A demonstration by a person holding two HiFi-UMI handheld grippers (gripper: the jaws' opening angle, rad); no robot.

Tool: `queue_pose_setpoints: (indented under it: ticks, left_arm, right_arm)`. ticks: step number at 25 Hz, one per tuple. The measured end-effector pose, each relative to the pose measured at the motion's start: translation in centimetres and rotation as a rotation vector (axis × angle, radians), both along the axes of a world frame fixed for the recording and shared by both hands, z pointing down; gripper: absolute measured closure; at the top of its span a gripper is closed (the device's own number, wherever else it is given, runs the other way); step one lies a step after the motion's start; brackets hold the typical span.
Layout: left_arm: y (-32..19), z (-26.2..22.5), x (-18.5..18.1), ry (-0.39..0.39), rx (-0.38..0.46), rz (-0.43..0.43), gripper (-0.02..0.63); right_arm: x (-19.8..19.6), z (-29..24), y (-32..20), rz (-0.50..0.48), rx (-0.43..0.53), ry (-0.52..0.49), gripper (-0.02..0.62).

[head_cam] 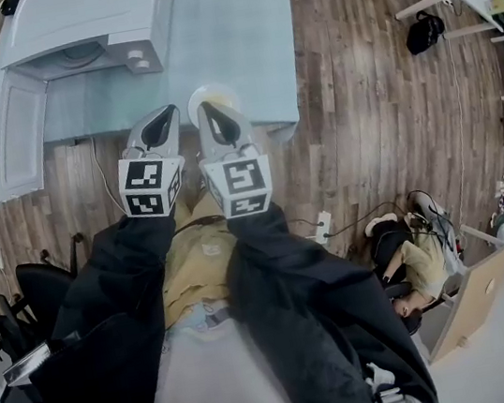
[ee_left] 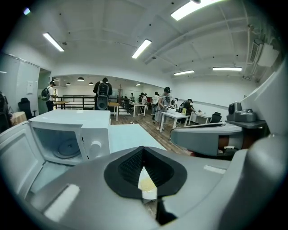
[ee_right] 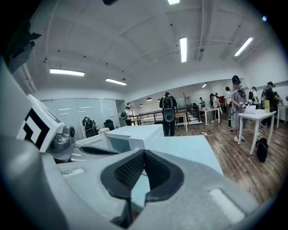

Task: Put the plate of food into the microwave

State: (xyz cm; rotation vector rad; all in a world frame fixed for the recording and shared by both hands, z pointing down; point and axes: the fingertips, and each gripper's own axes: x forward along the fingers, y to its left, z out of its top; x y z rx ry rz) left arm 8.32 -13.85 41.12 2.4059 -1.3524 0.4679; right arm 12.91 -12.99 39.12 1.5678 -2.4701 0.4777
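Both grippers, the left gripper (head_cam: 166, 116) and the right gripper (head_cam: 207, 110), have their jaws closed with nothing in them, side by side at the table (head_cam: 234, 28) edge. The plate of food (head_cam: 212, 92) sits on the table just past their tips, right of the open-doored microwave (head_cam: 78, 29)

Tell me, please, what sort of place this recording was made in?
Probably an open-plan lab or shared office: white work tables on a wooden floor, people standing among them under long ceiling strip lights, and an open microwave set on a pale table.
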Motion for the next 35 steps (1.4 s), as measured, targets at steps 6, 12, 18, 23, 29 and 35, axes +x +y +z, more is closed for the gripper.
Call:
queue_pose_setpoints:
  ticks: [6, 12, 18, 23, 29, 35]
  left_arm:
    - [-0.5, 3.7, -1.1, -0.012, -0.081, 0.004, 0.606]
    - [-0.5, 7.8, -2.6, -0.029, -0.172, 0.043, 0.606]
    - [0.3, 11.4, -3.1, -0.035, -0.267, 0.077, 0.605]
    - [1.1, 14.5, -3.2, -0.053, -0.348, 0.098, 0.606]
    - [2.0, 17.4, -2.5, -0.058, -0.428, 0.116, 0.606]
    - [3.0, 19.5, -1.8, -0.066, -0.487, 0.148, 0.606]
  right_arm:
    - [-0.1, 3.6, -0.8, 0.002, -0.078, 0.018, 0.595]
    - [-0.4, 8.7, -0.4, 0.053, -0.208, 0.051, 0.595]
    - [0.2, 14.1, 0.5, 0.095, -0.347, 0.083, 0.595]
    - [0.7, 17.4, 0.8, 0.115, -0.426, 0.093, 0.595]
    - [0.9, 20.5, 1.6, 0.126, -0.504, 0.080, 0.595]
    - [1.8, 23.5, 3.0, 0.156, -0.573, 0.059, 0.595]
